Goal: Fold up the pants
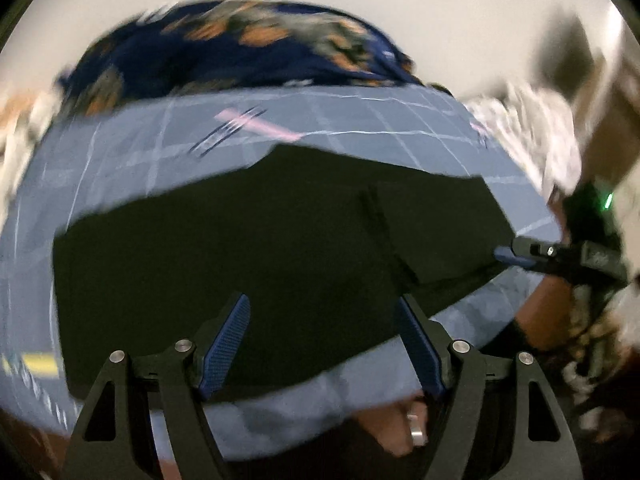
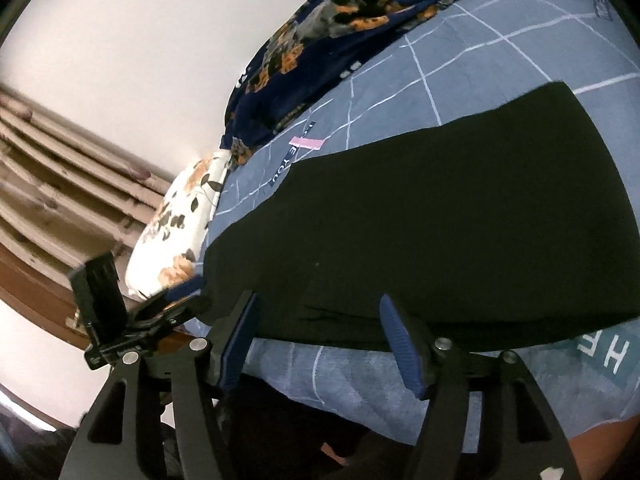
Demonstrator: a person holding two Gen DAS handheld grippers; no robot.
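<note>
Black pants (image 1: 260, 248) lie flat on a blue bedsheet (image 1: 132, 160) with white grid lines. A folded-over layer shows at their right end (image 1: 436, 220). My left gripper (image 1: 322, 308) hovers over the pants' near edge, jaws open, nothing between the blue pads. My right gripper (image 1: 505, 255) shows at the pants' right corner. In the right wrist view the pants (image 2: 420, 220) stretch away to the right, and my right gripper (image 2: 318, 308) stands open just above their near edge with nothing gripped. My left gripper (image 2: 182, 292) shows at the pants' left end.
A dark blue floral blanket (image 2: 340, 40) is bunched along the far side of the bed. A white floral pillow (image 2: 176, 224) lies at the left end, with curtains (image 2: 60, 168) and a wooden frame (image 2: 36, 280) beyond. A hand with a ring (image 1: 412, 424) is below the left gripper.
</note>
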